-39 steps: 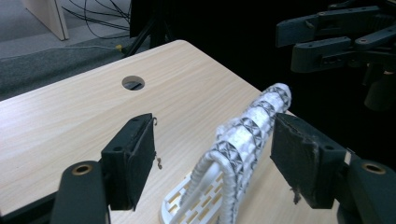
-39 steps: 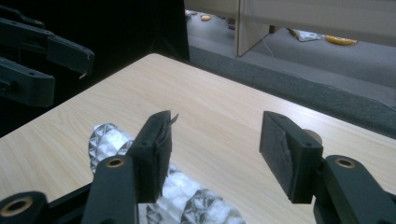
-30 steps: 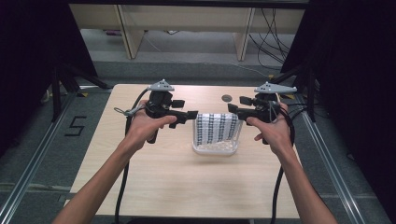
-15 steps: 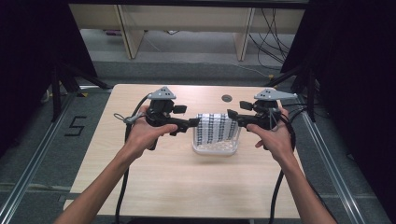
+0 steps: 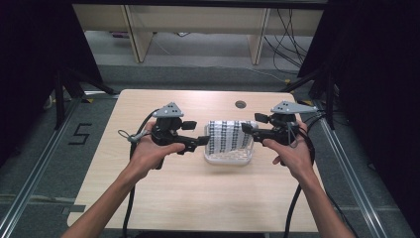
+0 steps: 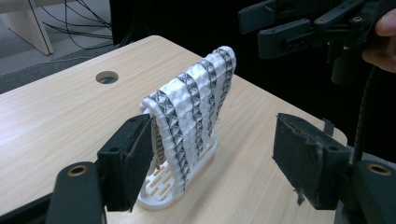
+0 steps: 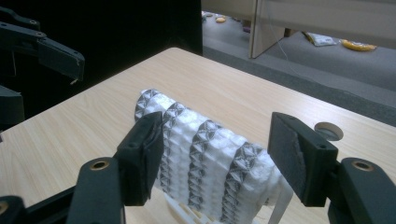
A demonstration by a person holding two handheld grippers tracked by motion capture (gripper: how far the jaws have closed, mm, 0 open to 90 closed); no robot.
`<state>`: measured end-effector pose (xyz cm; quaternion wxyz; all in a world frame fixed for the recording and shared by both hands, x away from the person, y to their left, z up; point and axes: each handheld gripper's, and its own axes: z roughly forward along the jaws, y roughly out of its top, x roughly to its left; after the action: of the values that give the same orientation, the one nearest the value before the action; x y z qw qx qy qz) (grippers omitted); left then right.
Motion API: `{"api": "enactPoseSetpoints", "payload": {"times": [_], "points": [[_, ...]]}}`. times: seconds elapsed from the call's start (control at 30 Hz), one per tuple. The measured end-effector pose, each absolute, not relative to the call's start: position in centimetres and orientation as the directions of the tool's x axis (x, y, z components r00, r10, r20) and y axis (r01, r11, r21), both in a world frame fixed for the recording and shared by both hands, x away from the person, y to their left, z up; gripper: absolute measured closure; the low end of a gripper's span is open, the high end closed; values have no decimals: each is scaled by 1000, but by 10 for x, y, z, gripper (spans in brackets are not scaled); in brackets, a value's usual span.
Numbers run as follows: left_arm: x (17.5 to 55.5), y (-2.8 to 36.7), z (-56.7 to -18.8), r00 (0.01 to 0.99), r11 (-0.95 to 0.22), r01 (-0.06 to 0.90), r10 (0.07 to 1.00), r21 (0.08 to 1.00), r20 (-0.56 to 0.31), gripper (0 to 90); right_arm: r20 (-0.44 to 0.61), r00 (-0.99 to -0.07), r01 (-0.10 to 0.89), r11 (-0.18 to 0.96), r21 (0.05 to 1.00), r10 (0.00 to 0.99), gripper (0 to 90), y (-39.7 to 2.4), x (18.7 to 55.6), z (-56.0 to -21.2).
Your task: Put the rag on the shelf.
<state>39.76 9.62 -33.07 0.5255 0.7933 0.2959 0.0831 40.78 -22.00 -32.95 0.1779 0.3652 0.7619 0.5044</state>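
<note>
The surface (image 5: 163, 193) was a light wooden board at the centre of the frame, with a round hole (image 5: 240, 104) near its upper edge. On it stood a white slotted rack (image 5: 229, 157), a little right of centre, carrying a striped cloth (image 5: 227, 137).

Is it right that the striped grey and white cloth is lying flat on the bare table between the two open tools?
Not quite. The striped cloth is draped over a white slotted rack that stands on the table, not lying flat, as the left gripper view shows. It does sit between the left tool and the right tool, both open.
</note>
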Motion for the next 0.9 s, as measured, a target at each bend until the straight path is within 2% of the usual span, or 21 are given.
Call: {"api": "enactPoseSetpoints", "payload": {"times": [0.23, 0.9], "points": [[390, 102, -335, 815, -260, 388, 545, 884, -197, 270, 100, -685, 367, 224, 903, 722, 352, -220, 403, -332], [366, 115, -355, 827, -287, 361, 538, 887, -163, 235, 119, -701, 363, 209, 908, 703, 337, -223, 379, -340]]}}
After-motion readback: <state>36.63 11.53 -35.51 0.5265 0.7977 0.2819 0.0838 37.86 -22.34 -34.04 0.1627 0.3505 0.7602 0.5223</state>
